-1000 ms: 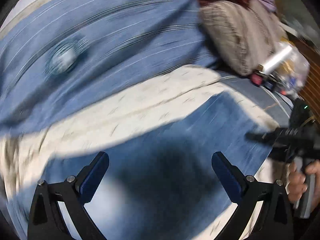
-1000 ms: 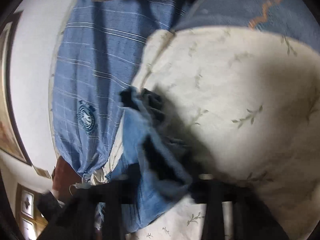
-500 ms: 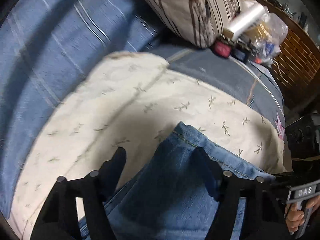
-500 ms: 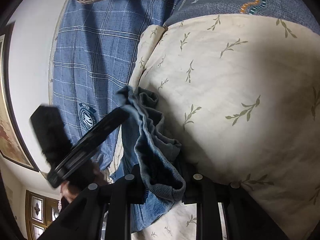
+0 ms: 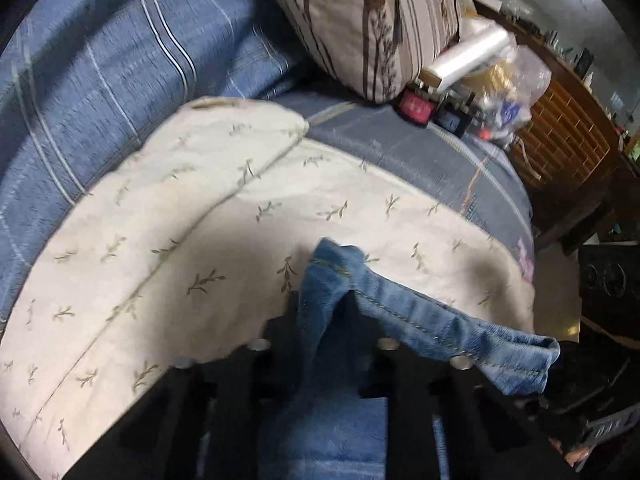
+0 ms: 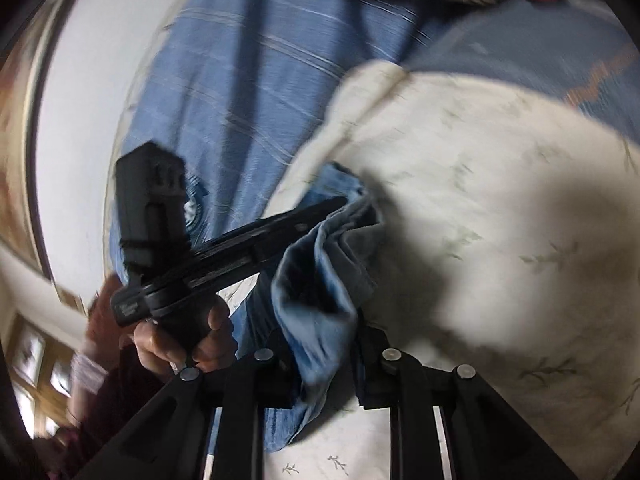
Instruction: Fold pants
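both tongs — left tongs (image 5: pixel 326 320), right tongs (image 6: pixel 324 344) — pinch jeans (image 5: pixel 420 320).

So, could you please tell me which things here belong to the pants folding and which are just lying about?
Part of the job:
- jeans
- left gripper, shut on the denim
- right gripper, also clamped on it
- cream leaf-print quilt under them

Lying about:
- striped pillow
- plastic wrap roll
- red box
- clear bag
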Motion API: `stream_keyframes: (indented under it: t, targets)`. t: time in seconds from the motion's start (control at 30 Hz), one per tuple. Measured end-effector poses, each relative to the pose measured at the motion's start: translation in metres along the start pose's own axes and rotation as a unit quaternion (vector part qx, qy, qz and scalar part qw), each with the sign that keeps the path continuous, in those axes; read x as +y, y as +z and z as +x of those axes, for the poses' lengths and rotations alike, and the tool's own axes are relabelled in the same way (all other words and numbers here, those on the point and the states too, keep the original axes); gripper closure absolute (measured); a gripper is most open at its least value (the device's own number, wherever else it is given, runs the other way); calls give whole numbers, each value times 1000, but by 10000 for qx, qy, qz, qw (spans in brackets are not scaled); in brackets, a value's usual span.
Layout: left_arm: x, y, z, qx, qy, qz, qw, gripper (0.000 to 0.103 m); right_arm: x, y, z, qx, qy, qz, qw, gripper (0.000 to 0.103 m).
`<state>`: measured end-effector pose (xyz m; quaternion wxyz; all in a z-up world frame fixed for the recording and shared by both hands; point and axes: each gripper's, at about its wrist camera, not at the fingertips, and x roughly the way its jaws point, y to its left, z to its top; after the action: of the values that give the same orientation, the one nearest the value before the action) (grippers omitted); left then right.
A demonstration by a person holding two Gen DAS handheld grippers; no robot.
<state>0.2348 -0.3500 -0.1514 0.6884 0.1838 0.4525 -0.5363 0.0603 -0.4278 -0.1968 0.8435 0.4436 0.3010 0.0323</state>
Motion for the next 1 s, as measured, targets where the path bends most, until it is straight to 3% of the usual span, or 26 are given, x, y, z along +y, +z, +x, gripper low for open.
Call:
stream_keyframes:
  t: [0.17, 0.37, 0.57, 0.67, 0.73, 0.83, 0.93, 1.0]
  targets:
    - [8, -7, -44, -491, -87, -175, 9986, 92, 41, -9, -3, -303, -27, -905, 9954, 88]
    - [23, -37, -108, -1115, -29, -325, 9932, 92, 93, -29, 1, -490, 289, -1799, 9820, 88]
    - [64, -100, -167, -1393, 306, -887, 9858, 91, 137, -61, 27, -215, 556, -2481, 9669, 88]
    - [83, -132, -176, -1327, 606, -1304, 9807, 81, 155, -81, 51, 91, 560, -2785, 9587, 88]
    - [100, -160, -183, -1287, 916, -1668, 9732, 76, 166, -96, 75, 478, 554, -2950, 9527, 88]
    - [124, -197, -195, -1373, 1233, -2305, 9554, 44, 171, -114, 107, 1186, 530, -2995, 9452, 84]
    - [139, -231, -215, -1624, 1344, -2836, 9355, 42, 177, -130, 127, 1727, 364, -3200, 9308, 82]
    - [137, -247, -227, -1781, 1369, -3041, 9258, 42, 180, -133, 124, 1762, 358, -3416, 9225, 82]
